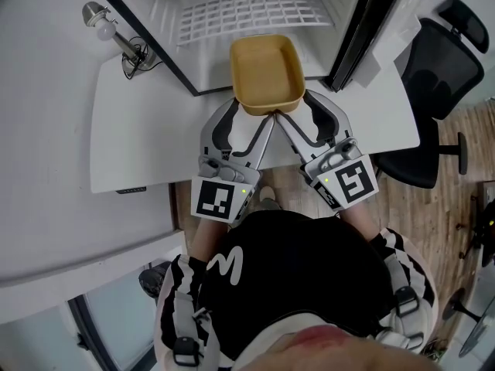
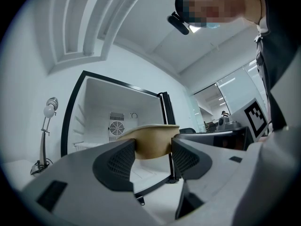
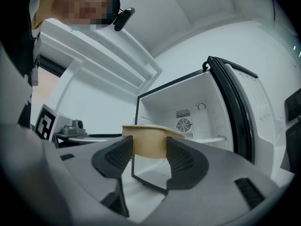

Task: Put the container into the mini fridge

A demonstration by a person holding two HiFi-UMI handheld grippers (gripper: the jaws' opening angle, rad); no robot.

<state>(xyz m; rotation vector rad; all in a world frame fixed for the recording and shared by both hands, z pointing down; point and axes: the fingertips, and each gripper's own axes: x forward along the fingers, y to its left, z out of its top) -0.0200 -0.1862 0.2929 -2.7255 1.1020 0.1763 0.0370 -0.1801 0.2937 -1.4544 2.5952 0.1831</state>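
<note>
The container (image 1: pixel 266 74), a shallow tan tub, is pinched at its near rim by both pairs of jaws: the left gripper (image 1: pixel 249 113) at one corner and the right gripper (image 1: pixel 298 113) at the other, likely to keep it level. It hangs at the mouth of the open mini fridge (image 1: pixel 166 2), facing the wire shelf (image 1: pixel 240 14).

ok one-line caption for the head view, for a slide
Left gripper and right gripper each grip the tan container at the mouth of the open mini fridge.
</note>
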